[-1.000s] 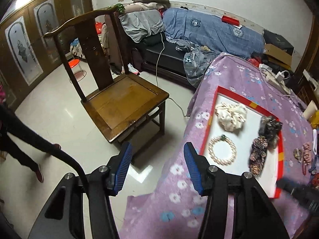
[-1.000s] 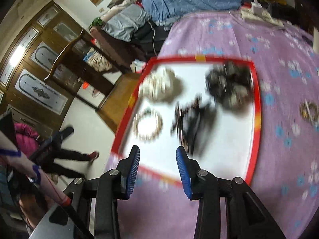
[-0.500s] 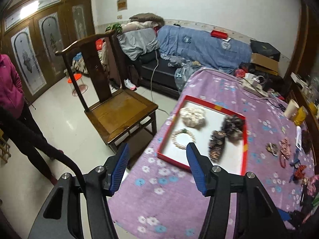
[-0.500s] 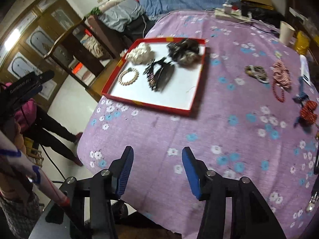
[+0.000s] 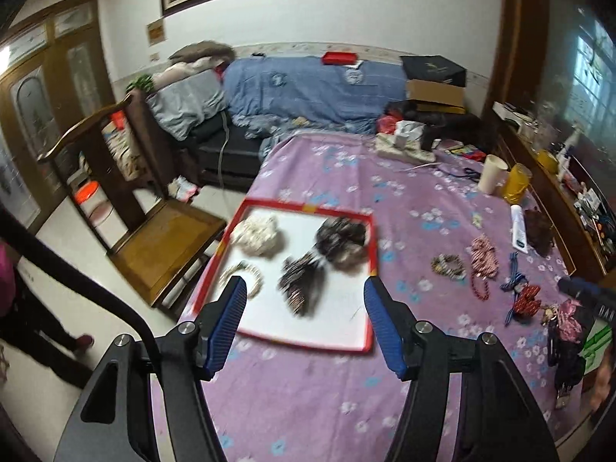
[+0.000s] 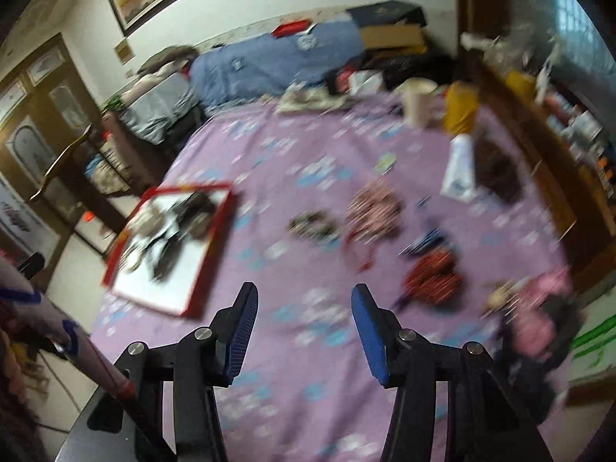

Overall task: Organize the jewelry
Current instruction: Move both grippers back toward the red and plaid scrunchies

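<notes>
The left gripper [image 5: 304,288] hangs with its fingers spread wide and empty, jaws just widened, above the red tray [image 5: 369,246] of jewelry on the purple-clothed counter [image 5: 415,208]. The right gripper [image 6: 304,306], fingers likewise parted and empty, faces loose bracelets [image 6: 313,225] beyond its tips.

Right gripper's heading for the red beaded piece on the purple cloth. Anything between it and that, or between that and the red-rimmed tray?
Nothing visible blocks it. The right gripper hangs open and empty over bare purple flowered tablecloth, the red beaded piece ahead to its right. Toward the red-rimmed white tray lies open cloth; the dark beaded bracelet sits farther back.
</notes>
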### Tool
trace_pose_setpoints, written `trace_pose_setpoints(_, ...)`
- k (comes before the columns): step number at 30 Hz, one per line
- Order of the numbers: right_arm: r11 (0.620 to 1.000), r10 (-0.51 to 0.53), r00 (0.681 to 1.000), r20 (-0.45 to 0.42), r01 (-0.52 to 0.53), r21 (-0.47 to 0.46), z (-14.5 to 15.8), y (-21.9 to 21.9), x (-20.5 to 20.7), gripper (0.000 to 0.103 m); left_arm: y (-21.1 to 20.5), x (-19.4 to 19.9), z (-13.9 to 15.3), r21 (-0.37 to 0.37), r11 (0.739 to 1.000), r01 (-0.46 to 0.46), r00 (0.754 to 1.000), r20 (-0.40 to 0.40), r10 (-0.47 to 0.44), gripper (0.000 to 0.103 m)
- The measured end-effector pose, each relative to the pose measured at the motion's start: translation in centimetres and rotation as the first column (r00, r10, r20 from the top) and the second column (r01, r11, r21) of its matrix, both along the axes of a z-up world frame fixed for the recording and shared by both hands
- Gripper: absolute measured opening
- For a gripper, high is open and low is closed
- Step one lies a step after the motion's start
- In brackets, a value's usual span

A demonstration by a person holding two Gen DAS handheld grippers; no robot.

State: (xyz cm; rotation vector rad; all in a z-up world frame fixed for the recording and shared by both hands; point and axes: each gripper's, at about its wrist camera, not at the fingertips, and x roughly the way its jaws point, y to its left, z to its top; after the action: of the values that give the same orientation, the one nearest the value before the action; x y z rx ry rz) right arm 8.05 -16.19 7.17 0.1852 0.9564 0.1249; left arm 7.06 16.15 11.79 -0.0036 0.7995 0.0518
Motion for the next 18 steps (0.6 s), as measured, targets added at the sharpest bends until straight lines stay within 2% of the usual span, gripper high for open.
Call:
trace_pose_setpoints(3,0.997,-0.029,0.999,0.016,0.03,-0.068,1.6,-3.1,1.7,0.054,-2.1,1.7,0.3,-0.002,1.0,0.03,1.0,0.004,-0.03,0.062)
trace_pose_setpoints(7,0.997,-0.079,0.997,0.013,0.08,-0.019,1.5,-6.5,0.9,0.058,-4.8,3.3,-0.9,-0.074,0.996,0.058,0.998,-0.019,-0.059,0.066)
trace_pose_setpoints(10,0.994,-0.098,0.995,-0.016,0.099,0.045,-1.0,-8.1,-0.5,0.058,-6.5,3.8,-3.1,-0.092,0.993,0.069,0.995,-0.067,-0.076,0.066)
trace_pose_setpoints(14,0.991,-0.102,0.991,-0.083,0.109,0.08,-5.3,-9.1,-2.6,0.058,-8.8,4.0,-6.7,-0.104,0.991,0.089,0.986,-0.13,-0.103,0.066)
trace_pose_setpoints(18,0.989,-0.097,0.988,-0.122,0.11,0.1,-8.1,-9.9,-4.3,0.058,-10.5,4.3,-10.0,-0.119,0.987,0.107,0.972,-0.195,-0.129,0.066)
